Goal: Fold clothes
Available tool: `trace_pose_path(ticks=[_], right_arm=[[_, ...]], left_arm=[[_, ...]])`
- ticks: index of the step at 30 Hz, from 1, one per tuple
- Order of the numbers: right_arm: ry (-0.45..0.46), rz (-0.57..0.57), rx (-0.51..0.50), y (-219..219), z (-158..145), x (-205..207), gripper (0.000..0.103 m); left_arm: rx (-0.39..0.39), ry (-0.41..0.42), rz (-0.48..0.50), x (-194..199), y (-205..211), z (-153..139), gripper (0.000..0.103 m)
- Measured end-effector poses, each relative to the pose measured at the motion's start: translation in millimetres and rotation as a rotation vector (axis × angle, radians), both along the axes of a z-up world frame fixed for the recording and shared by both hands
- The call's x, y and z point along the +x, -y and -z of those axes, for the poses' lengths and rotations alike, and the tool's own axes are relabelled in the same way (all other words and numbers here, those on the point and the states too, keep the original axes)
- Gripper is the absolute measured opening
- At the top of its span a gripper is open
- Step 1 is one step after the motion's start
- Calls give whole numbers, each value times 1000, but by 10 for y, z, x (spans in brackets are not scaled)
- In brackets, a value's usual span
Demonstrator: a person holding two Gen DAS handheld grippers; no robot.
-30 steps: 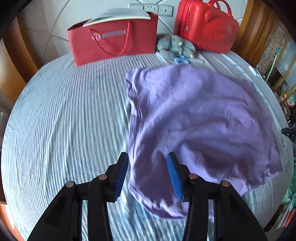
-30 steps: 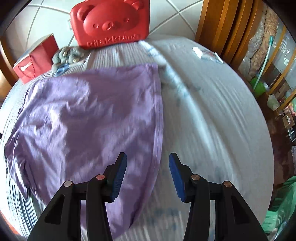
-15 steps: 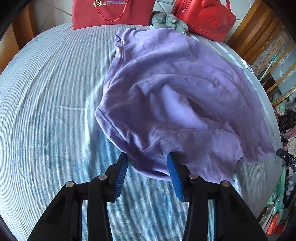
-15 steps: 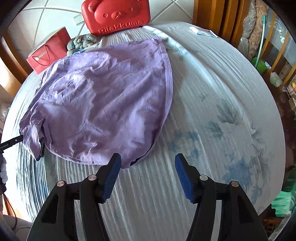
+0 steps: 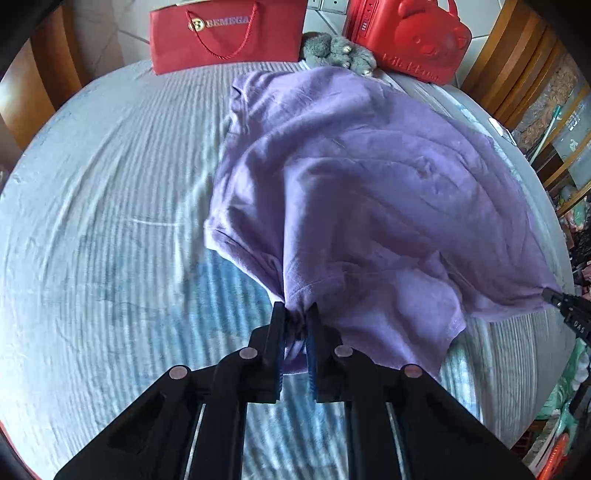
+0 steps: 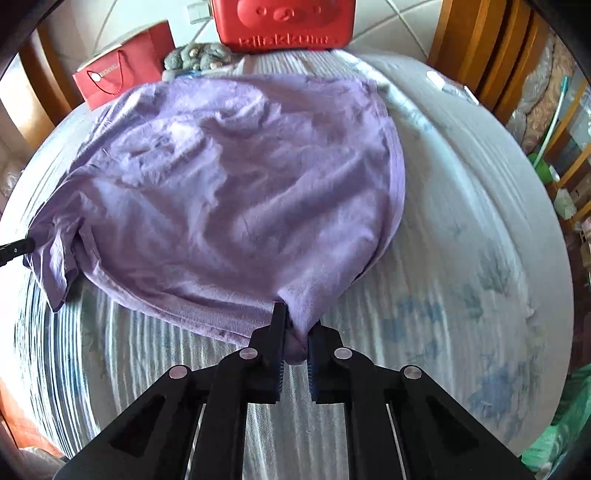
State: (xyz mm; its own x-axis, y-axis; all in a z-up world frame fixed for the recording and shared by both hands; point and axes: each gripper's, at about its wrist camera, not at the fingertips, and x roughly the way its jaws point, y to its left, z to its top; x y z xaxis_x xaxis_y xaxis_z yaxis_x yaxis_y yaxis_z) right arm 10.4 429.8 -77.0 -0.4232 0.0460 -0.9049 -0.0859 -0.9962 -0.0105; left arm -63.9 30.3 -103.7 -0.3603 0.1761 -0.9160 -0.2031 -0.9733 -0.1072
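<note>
A purple T-shirt [image 5: 369,192] lies spread on the striped bed [image 5: 110,221], its near edge bunched at both corners. My left gripper [image 5: 295,326] is closing, and its blue pads pinch the shirt's near left corner by the sleeve. In the right wrist view the same T-shirt [image 6: 240,192] fills the middle, and my right gripper [image 6: 295,334] is closing with its pads pressing a gathered fold of the near right corner. Each gripper's tip shows at the edge of the other view: the right gripper [image 5: 565,308] and the left gripper [image 6: 14,249], both at the cloth's edge.
At the head of the bed stand a red paper bag [image 5: 229,33], a grey plush toy [image 5: 340,50] and a red bear-faced case [image 5: 406,37]. Wooden bed posts [image 5: 509,66] rise at the right. The bed's right edge [image 6: 535,258] drops to clutter on the floor.
Both grippers drew back toward the near edge of the shirt, then went from open to pinched on its near corners. The cloth now bunches and pulls taut between them.
</note>
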Motion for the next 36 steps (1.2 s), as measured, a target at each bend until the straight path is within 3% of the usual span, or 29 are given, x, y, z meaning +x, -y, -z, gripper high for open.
trace_pose_path(ticks=[4, 7, 9, 12, 14, 15, 18, 24, 28, 31, 32, 33, 36], right_arm=[[-41, 6, -17, -116, -484, 262, 9], [-6, 18, -30, -146, -664, 489, 9], [45, 79, 32, -183, -477, 568, 16], [118, 171, 116, -241, -202, 689, 21], [115, 207, 78, -283, -133, 792, 23], [110, 214, 59, -285, -113, 843, 26], [87, 193, 29, -161, -60, 964, 39], [60, 191, -1, 60, 51, 1110, 40], [39, 161, 27, 144, 61, 1133, 50], [28, 143, 47, 123, 90, 1088, 51], [26, 141, 57, 102, 110, 1056, 51], [25, 139, 58, 72, 141, 1015, 51], [33, 106, 55, 35, 256, 882, 51]], left_arm=[[3, 8, 20, 208, 282, -370, 9], [-43, 55, 99, 344, 320, -340, 14], [-76, 79, 157, 388, 310, -204, 27], [-74, 71, 193, 426, 337, -100, 30], [-31, 46, 191, 490, 431, -150, 36], [-11, 34, 191, 528, 486, -176, 44], [-3, 19, 204, 623, 616, -149, 52], [-12, 22, 249, 636, 553, 149, 52], [0, 37, 235, 562, 455, 347, 52], [21, 20, 218, 514, 364, 377, 51], [39, 16, 223, 497, 332, 363, 43], [51, 11, 220, 482, 305, 343, 23], [60, 10, 210, 450, 253, 272, 9]])
